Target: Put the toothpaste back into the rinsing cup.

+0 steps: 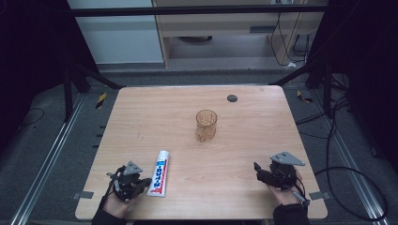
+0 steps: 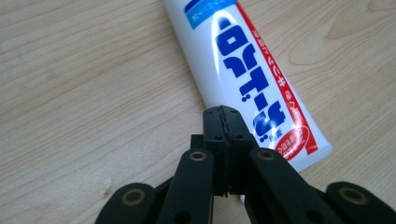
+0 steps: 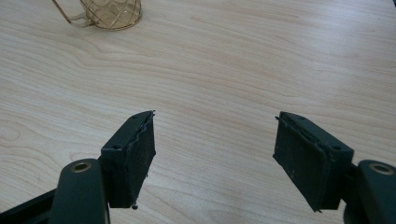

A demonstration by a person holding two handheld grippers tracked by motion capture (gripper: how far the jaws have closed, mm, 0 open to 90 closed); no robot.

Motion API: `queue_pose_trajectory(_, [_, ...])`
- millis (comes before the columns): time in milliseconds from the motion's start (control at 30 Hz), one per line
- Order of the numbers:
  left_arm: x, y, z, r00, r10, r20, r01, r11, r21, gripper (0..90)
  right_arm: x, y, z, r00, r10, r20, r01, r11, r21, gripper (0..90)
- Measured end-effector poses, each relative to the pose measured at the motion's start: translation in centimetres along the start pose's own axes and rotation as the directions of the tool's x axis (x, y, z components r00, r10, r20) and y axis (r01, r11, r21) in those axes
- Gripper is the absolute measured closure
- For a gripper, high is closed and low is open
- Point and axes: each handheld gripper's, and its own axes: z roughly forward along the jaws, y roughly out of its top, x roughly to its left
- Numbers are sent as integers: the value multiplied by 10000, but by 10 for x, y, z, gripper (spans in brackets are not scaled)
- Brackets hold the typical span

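Toothpaste tube [image 1: 160, 174] lies flat near the table's [image 1: 244, 150] near-left edge, just right of the left gripper [image 2: 223, 122], jaws pressed together, empty. Right gripper [image 3: 214, 147] near-right, jaws apart, nothing between; wire cup [image 1: 206, 125] mid-table.

Wooden table [image 1: 141, 117] on grey floor [image 1: 47, 145], dark surroundings.

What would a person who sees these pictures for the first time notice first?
Probably the white toothpaste tube with blue letters and a red stripe, lying flat near the front edge of the light wooden table, just beside the shut left gripper. Next comes the amber see-through cup with a diamond pattern, standing upright near the table's middle. The right gripper rests at the front right, jaws apart with nothing between them.
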Motion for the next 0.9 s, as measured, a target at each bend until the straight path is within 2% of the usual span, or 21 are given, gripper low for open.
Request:
queue_pose_trajectory(100, [-7,2,3,9997,222,95,-222,9997,-49,891,-1,0,1,10000,-36,41,36,10000,16,286])
queue_pose_trajectory(267, [-13,5,8,9992,358,182,-356,9993,-111,891,-2,-1,2,10000,19,75,-19,10000,56,284])
queue_pose_trajectory(667, [-26,16,20,9982,428,432,-408,9982,-449,891,-7,-2,3,9998,157,128,-157,9999,61,278])
queue_pose_trajectory(833, [-31,22,25,9970,630,442,-609,9970,-482,891,-10,-3,3,9995,244,192,-246,9997,61,276])
queue_pose_trajectory(900, [-33,25,29,9971,556,529,-525,9969,-587,891,-11,-3,3,9994,273,212,-274,9996,44,275])
